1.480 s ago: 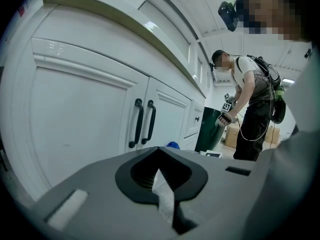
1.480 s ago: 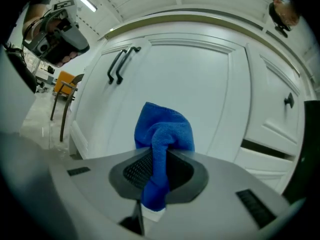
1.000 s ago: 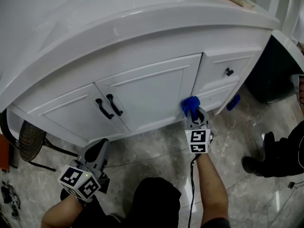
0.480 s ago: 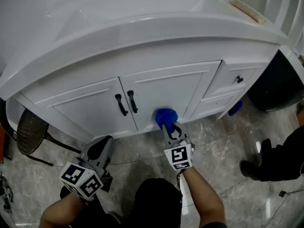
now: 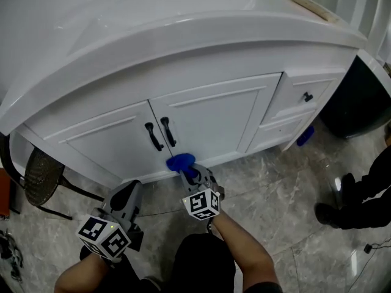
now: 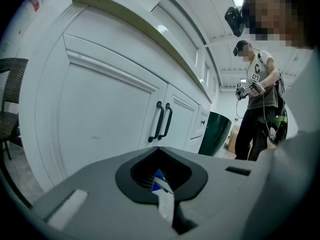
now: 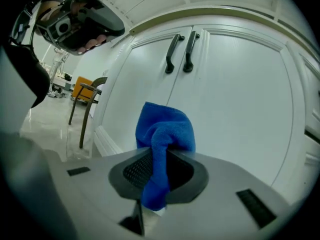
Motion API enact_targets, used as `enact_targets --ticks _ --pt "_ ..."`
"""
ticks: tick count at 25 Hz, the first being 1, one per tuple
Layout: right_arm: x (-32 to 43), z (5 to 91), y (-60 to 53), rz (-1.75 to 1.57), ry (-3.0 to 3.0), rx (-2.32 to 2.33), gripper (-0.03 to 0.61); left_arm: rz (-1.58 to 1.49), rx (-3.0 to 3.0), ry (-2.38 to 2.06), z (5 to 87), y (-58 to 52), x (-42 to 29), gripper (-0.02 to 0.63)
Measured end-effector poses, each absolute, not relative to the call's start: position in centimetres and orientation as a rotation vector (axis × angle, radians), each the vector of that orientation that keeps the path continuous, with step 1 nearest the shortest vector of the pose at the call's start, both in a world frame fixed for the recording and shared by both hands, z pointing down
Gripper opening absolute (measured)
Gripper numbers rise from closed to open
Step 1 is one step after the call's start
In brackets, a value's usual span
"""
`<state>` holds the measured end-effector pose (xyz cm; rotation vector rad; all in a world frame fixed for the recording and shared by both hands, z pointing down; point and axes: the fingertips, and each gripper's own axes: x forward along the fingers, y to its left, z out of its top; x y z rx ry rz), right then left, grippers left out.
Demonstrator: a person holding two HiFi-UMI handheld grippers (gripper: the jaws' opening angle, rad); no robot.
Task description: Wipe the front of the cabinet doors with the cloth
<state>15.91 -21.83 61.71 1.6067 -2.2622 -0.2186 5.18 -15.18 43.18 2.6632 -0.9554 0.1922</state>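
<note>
The right tongs are pinching the blue cloth. In the right gripper view the cloth is bunched between the jaws and puffs out ahead of them toward the white panel. In the head view it sits at lower centre, low on the cabinet doors near the seam where the two meet, just below the pair of black handles. It looks pressed to the bottom rail, though none of the views settles whether it is actually touching.

The left tongs hang at lower left, well apart from the cloth. In their own view the left tongs are pressed together and hold nothing that can be made out. They point along the left door.

The wiping seems to be under way, with the cloth at the bottom of the doors. The white fronts show no damp streaks or dirt, so what has already been covered cannot be read from them. By my judgement, much could still be left:
- the raised panel of the left door
- the upper part of the right door
- the area around the handles
- possibly the drawer fronts at upper right, if they count
</note>
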Motion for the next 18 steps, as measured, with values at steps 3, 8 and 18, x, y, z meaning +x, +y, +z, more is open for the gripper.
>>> enact_targets --ticks 3,8,18 --pt "17.7 62.1 -21.8 -0.214 -2.240 1.646 0.049 0.218 2.660 -0.969 43.8 -15.4 5.5 0.000" --pt "24.4 62.3 -21.6 -0.153 -2.157 1.785 0.049 0.252 2.650 -0.957 44.9 -14.9 7.2 0.000" --pt "37.9 62.5 -19.4 -0.062 -1.924 1.968 0.049 0.279 2.683 -0.898 44.3 -12.9 10.3 0.000"
